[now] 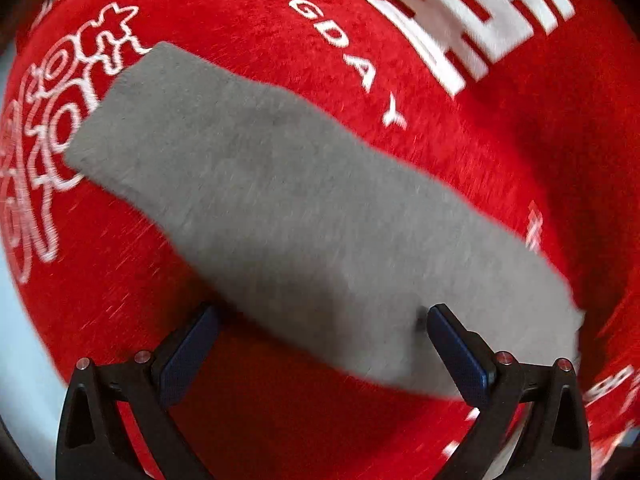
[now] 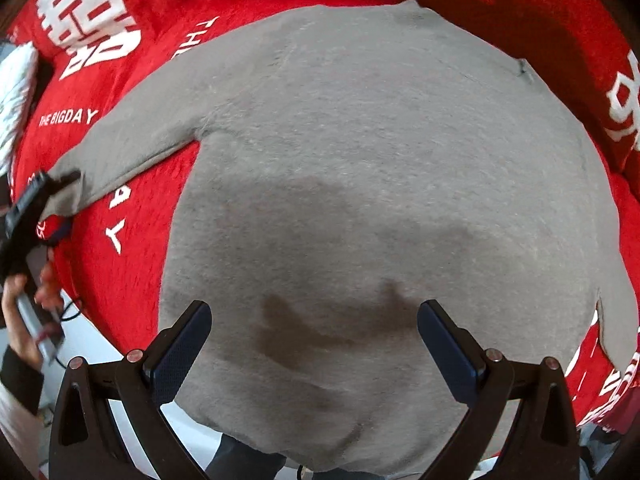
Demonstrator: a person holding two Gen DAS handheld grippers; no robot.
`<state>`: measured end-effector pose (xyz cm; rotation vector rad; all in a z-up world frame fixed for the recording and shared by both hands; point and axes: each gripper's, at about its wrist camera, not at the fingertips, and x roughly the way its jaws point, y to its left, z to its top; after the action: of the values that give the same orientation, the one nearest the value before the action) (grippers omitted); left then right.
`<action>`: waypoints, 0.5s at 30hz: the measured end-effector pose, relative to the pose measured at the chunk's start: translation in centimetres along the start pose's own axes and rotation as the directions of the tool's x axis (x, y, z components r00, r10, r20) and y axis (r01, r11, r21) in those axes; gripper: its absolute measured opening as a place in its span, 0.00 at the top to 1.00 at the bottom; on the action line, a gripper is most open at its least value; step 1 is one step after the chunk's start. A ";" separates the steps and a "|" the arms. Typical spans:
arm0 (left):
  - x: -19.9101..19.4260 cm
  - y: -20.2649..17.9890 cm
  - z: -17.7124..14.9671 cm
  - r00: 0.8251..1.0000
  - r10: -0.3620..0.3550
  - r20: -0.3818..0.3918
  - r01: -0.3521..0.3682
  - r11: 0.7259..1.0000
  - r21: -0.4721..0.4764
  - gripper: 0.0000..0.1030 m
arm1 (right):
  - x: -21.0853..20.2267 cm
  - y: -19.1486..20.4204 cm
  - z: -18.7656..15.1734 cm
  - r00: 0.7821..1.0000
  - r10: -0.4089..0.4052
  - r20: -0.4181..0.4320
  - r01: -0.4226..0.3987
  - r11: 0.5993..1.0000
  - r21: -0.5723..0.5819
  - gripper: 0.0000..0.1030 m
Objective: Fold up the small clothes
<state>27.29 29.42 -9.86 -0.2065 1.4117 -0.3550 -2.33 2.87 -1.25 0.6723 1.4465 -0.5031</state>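
Grey sweater [image 2: 360,184] lies flat on a red cloth [image 2: 132,264] with white letters. Its body fills the space in front of the right gripper [image 2: 314,312], whose fingers are spread wide with nothing between them. One sleeve [image 1: 280,200] stretches out ahead of the left gripper [image 1: 322,314]. The left fingers are spread apart too, one on each side of the sleeve's end, not squeezing it. A hand [image 2: 20,300] holds the left gripper.
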 end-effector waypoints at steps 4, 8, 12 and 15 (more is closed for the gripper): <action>0.5 -0.9 0.7 0.998 -0.061 0.023 0.061 0.998 -0.008 0.01 | 0.1 0.7 0.5 1.000 -0.010 -0.004 0.009 1.000 -0.011 0.00; 0.4 -1.2 1.3 0.997 -0.049 0.058 0.049 0.999 0.002 0.47 | 0.1 1.5 1.0 1.000 -0.007 0.002 0.007 1.000 -0.021 0.00; -0.4 -1.0 1.7 0.959 -0.274 0.075 0.275 0.962 0.000 0.85 | 0.3 1.6 0.7 1.000 0.000 0.002 0.000 1.000 -0.012 0.00; -1.9 -2.3 1.6 0.946 -0.311 0.092 0.308 0.950 0.049 0.85 | 0.1 1.0 0.1 1.000 0.008 0.004 -0.009 1.000 0.011 0.00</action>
<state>28.40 27.84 -7.09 -0.4151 1.2745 -0.6196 -1.52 3.52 -1.23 0.6857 1.4372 -0.5062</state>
